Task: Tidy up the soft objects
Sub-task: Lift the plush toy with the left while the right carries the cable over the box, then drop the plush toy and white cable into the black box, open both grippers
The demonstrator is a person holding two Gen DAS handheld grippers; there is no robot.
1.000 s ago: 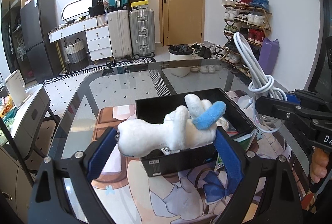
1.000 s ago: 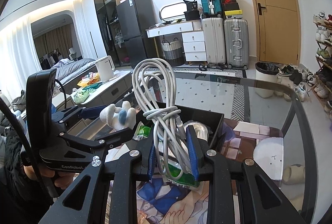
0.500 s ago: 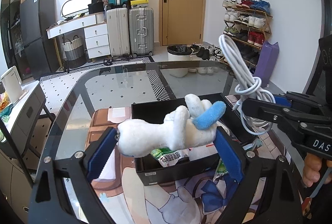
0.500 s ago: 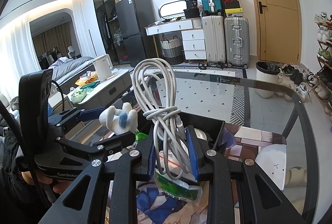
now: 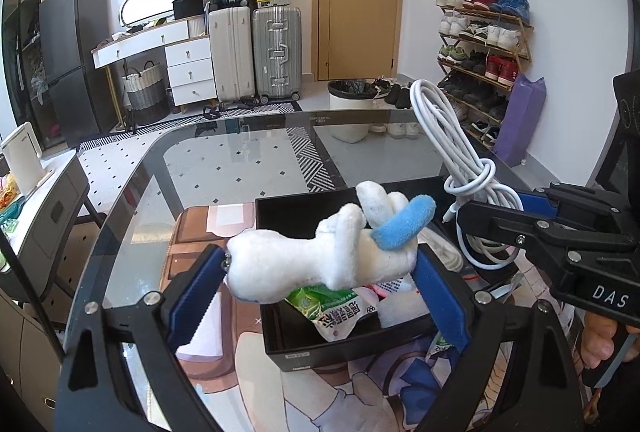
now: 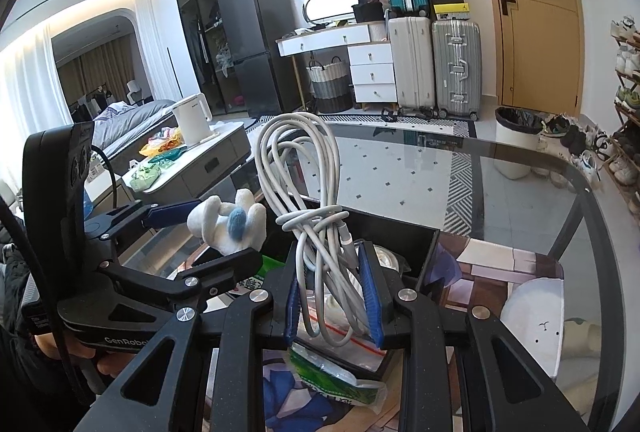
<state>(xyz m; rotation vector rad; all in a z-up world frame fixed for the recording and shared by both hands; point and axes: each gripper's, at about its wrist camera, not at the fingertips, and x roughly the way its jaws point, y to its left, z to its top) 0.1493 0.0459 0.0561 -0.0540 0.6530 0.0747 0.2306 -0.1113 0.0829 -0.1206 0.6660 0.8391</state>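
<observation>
My left gripper (image 5: 320, 272) is shut on a white plush toy (image 5: 320, 260) with a blue ear and holds it above the black box (image 5: 304, 208). The toy also shows in the right wrist view (image 6: 228, 224). My right gripper (image 6: 332, 296) is shut on a coiled white cable (image 6: 312, 192), held upright over the box (image 6: 400, 232). In the left wrist view the cable (image 5: 452, 148) rises at the right. A green snack packet (image 5: 332, 312) and a white item lie in the box.
The box stands on a printed mat (image 5: 360, 392) on a glass table (image 5: 224, 168). Another green packet (image 6: 340, 380) lies by the box's near side. A white plush (image 6: 532, 332) lies on the mat to the right. Suitcases, a door and a shoe rack are behind.
Both grippers have risen and drawn back a little with their loads; the box's contents now show below the plush toy. The right gripper with the cable sits closer to the left one.
</observation>
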